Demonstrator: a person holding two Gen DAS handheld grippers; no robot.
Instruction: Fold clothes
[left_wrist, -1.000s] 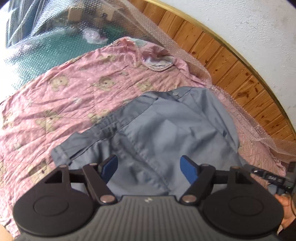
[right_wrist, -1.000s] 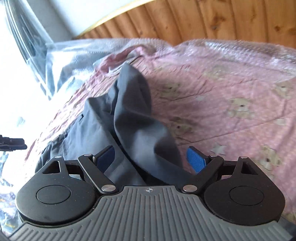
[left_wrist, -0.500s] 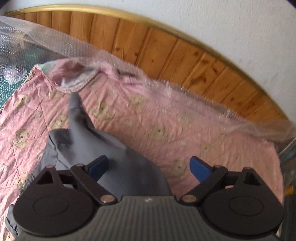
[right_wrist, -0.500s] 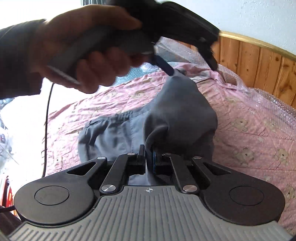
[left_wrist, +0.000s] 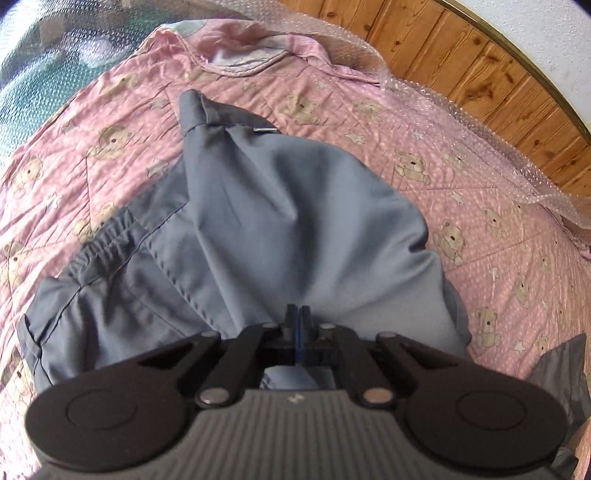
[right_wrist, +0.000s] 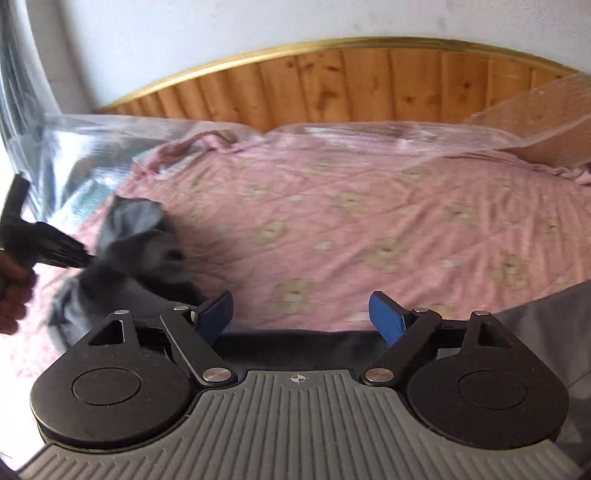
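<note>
Grey trousers (left_wrist: 258, 229) lie bunched on a pink teddy-bear quilt (left_wrist: 480, 192). My left gripper (left_wrist: 296, 321) is shut on a fold of the grey cloth, which rises from the quilt into its jaws. In the right wrist view the trousers (right_wrist: 136, 247) sit at the left, blurred, with the left gripper's body (right_wrist: 44, 243) and the hand against them. My right gripper (right_wrist: 301, 314) is open and empty above the quilt (right_wrist: 369, 229), to the right of the trousers.
A wooden headboard (right_wrist: 332, 85) with a gold rim runs behind the bed. Bubble wrap (right_wrist: 406, 136) lies along the quilt's far edge and left side. More grey cloth (right_wrist: 546, 332) shows at the right edge of the right wrist view.
My left gripper has closed on the grey trousers. My right gripper has opened, let go of the cloth and moved right, away from the trousers.
</note>
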